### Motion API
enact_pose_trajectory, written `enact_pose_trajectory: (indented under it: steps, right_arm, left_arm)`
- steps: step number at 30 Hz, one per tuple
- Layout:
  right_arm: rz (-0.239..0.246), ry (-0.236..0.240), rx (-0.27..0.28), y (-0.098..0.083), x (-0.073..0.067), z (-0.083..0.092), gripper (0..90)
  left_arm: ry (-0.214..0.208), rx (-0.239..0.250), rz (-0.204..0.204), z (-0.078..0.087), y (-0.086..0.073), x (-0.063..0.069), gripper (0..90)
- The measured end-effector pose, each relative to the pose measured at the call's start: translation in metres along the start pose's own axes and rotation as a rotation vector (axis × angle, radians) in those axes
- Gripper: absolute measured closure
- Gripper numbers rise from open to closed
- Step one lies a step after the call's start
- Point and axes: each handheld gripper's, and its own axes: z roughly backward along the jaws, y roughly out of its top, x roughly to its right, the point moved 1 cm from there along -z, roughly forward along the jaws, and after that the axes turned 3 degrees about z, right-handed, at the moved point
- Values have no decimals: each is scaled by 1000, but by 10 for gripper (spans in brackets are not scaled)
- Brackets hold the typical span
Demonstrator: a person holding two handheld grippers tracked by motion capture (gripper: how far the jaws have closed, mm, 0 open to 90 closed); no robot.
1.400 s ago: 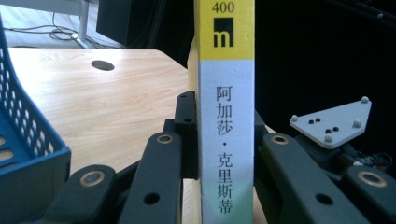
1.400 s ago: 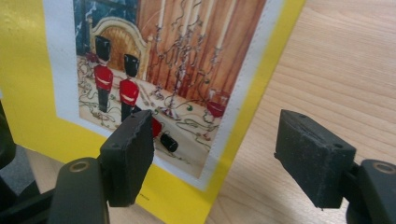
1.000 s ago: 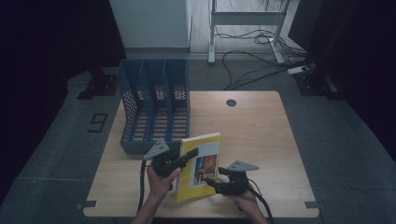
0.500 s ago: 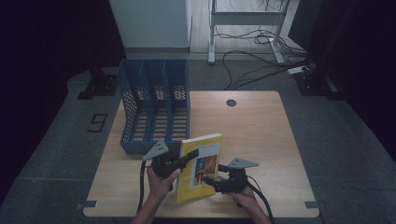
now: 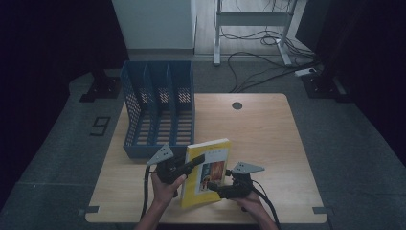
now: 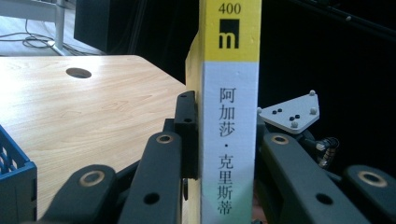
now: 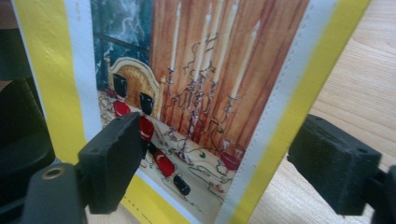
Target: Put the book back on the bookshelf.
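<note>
Clamping a glossy yellow book [image 6: 229,140] by its spine: left gripper [image 6: 224,154]. Spread wide around the cover, gripping nothing: right gripper [image 7: 233,163]. Perforated blue rack [image 5: 158,115] just behind, on pale wood table [image 5: 268,129].

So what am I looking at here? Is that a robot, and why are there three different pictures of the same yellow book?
No robot arm here: a person holds a hand tool with two black jaws in each hand. The high view looks down on a wooden table; the left gripper and the right gripper come in from the bottom. The other two pictures come from small cameras riding on those tools, looking along their jaws.

On the table stands a blue file rack with three slots. The yellow book is held upright. The left gripper view shows its jaws clamped on the book's spine. The right gripper view faces the illustrated cover, with one jaw in front of it and the other out past the book's edge; whether it grips is unclear.
</note>
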Motion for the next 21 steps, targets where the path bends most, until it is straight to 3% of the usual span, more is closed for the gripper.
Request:
enact_pose_trajectory:
  steps: [9,21]
  right_arm:
    - [13,0,7,-1,-1,2,285]
    - [17,-18,16,-2,5,12,532]
  left_arm:
    - [14,-3,-9,0,0,-1,756]
    - [21,2,-5,3,-2,-5,753]
